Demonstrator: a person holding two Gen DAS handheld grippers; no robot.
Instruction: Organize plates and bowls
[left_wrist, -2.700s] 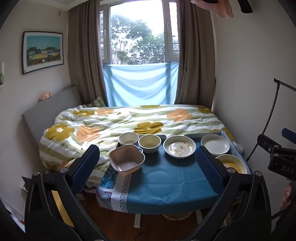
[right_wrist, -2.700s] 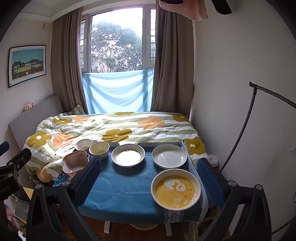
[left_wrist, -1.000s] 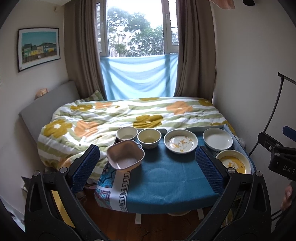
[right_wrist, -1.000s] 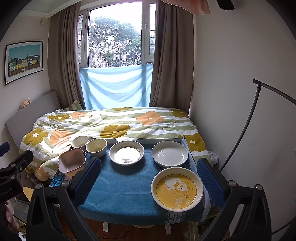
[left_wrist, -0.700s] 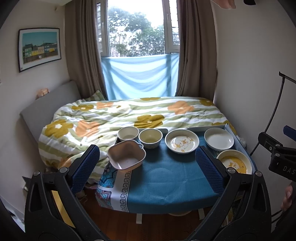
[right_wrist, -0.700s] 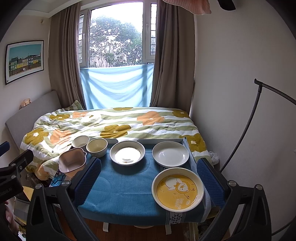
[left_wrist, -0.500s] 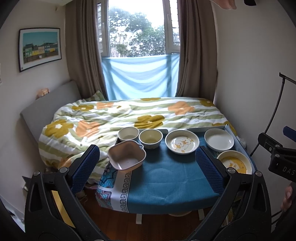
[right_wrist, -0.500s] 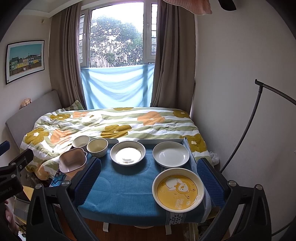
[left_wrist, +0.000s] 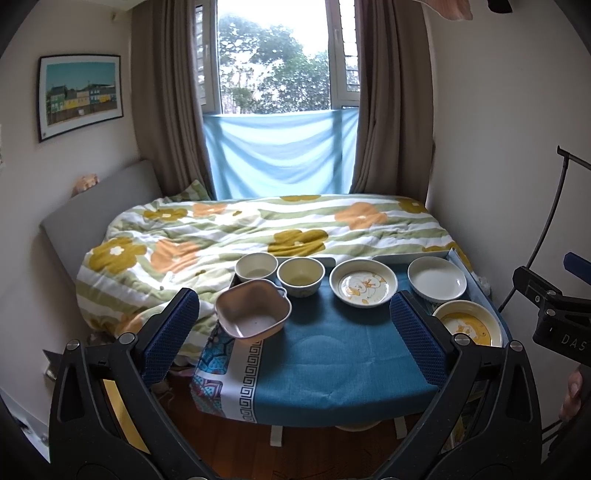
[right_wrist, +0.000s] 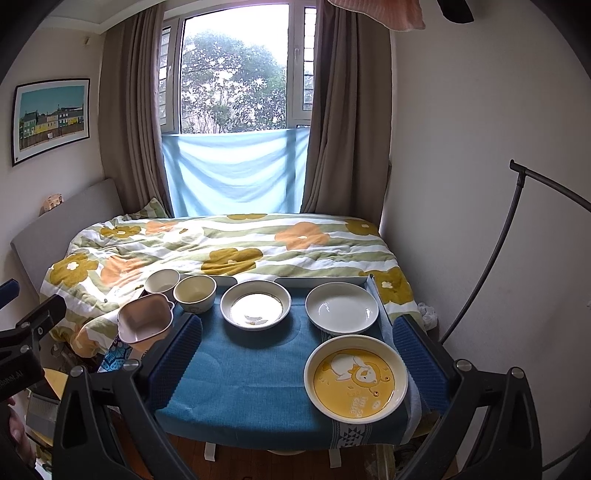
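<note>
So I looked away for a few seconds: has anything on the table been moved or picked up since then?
No. Both cameras only drifted slightly. The left gripper and right gripper stay open and empty, and the pink bowl and yellow plate sit where they were.

The yellow bear plate (left_wrist: 467, 325) is partly hidden behind one blue finger; the worktop's legs are cut short.

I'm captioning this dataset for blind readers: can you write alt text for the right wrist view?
Open right gripper hovers before a blue-clothed table holding a yellow bear-print plate, a plain white plate, a white patterned dish, two cream bowls and a pink square bowl, with a flowered quilt behind.
</note>
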